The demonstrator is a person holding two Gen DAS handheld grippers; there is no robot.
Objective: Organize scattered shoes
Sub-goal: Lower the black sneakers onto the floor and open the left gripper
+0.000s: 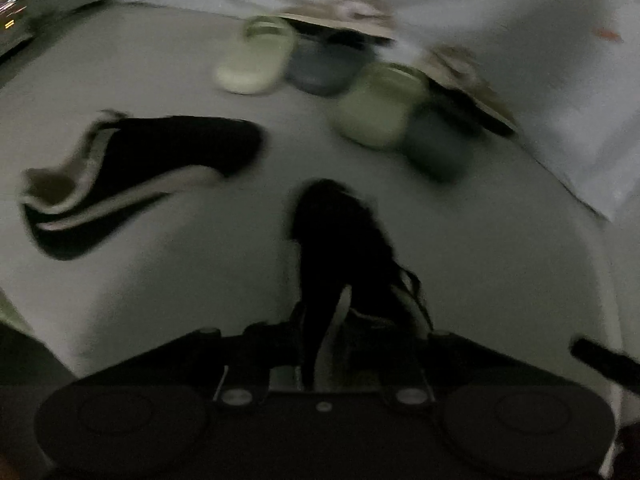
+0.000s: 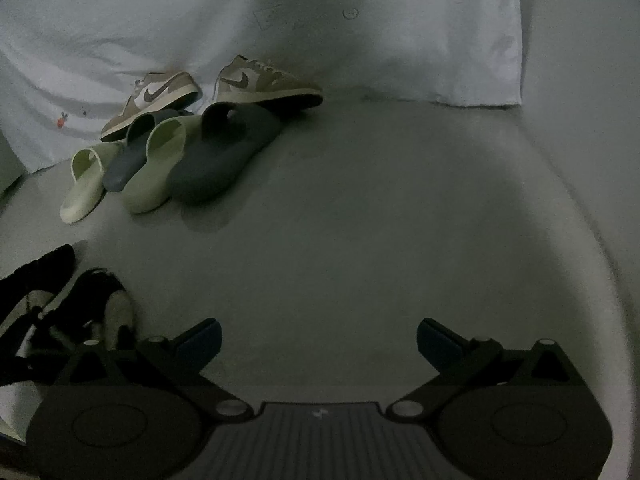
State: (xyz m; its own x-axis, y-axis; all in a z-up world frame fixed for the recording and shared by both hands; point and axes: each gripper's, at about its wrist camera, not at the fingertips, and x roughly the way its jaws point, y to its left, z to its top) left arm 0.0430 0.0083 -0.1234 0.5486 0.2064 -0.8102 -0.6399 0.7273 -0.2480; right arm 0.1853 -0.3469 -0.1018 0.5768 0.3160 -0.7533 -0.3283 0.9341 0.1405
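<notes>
The left tool is clamped narrow on the heel end of a black sneaker, whose toe points away over the grey floor; gripping the collar there lets the shoe hang straight so it can be set down toe-first. Its mate, a second black sneaker, lies on its side to the left, apart and not yet lined up. By the white sheet at the far edge, the green slippers and grey slippers sit side by side with the tan sneakers propped just behind, so that corner looks like the gathering spot. The right tool hovers wide and empty, free for the next shoe.
</notes>
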